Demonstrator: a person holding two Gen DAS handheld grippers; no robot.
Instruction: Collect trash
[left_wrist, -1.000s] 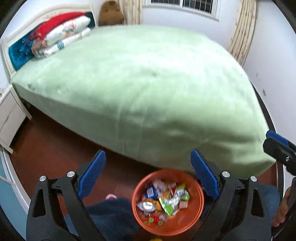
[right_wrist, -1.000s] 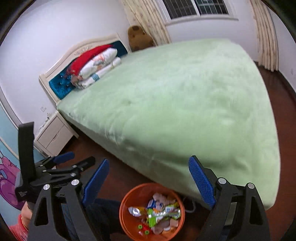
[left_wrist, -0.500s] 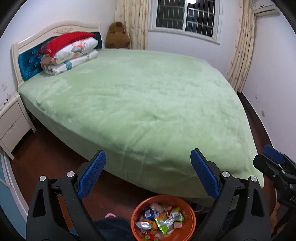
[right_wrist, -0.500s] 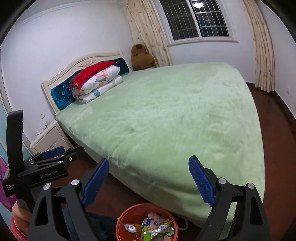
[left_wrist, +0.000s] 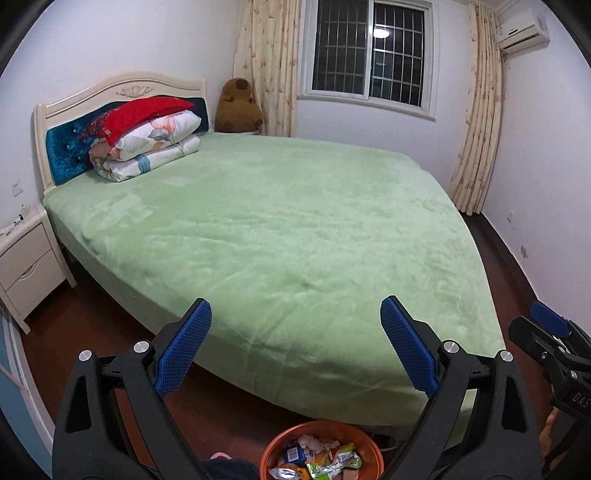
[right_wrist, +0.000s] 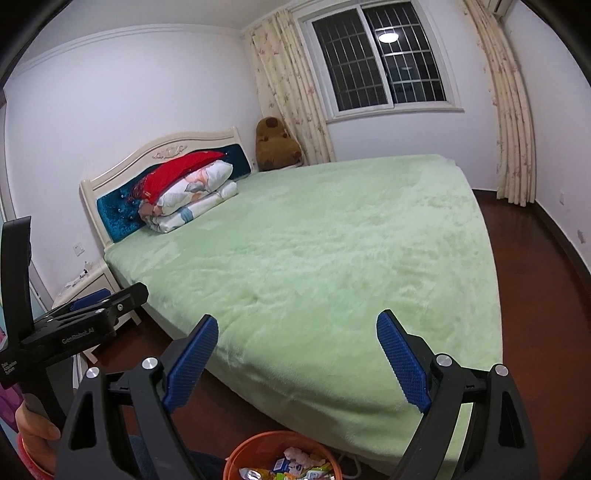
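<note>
Left wrist view first: your left gripper (left_wrist: 295, 347) sits low in the frame with its blue pads (left_wrist: 183, 347) spread wide and nothing between them, only the green bedspread (left_wrist: 280, 236) behind the gap. At the bottom centre, partly cut off by the frame edge, the orange bin (left_wrist: 321, 456) stands on the dark red floor (left_wrist: 92, 317) just beside the foot of the bed, and it holds the trash (left_wrist: 325, 461): crumpled wrappers in green, silver, blue and white. At the lower right edge you can see part of your right gripper (left_wrist: 550, 339) from the side, with a fingertip of your hand showing below it. Folded bedding (left_wrist: 147, 144) with a red cover on top lies in the upper left against the blue padded headboard (left_wrist: 62, 151); a brown plush toy (left_wrist: 238, 107) sits in the corner beside the curtain (left_wrist: 269, 62), and a white nightstand (left_wrist: 26, 266) stands at the left edge. From the right wrist view, your right gripper (right_wrist: 297, 360) likewise stands wide apart, empty, with its pads (right_wrist: 402, 362) framing the edge of the bedspread (right_wrist: 332, 251). The bin (right_wrist: 255, 448) peeks in at the bottom centre with the wrappers (right_wrist: 295, 465) inside, close to the bed's corner. Your left gripper (right_wrist: 88, 308) crosses the lower left of that frame, held by your hand (right_wrist: 35, 432); from this side angle you cannot judge its gap. A barred window (right_wrist: 376, 55) fills the upper right.
</note>
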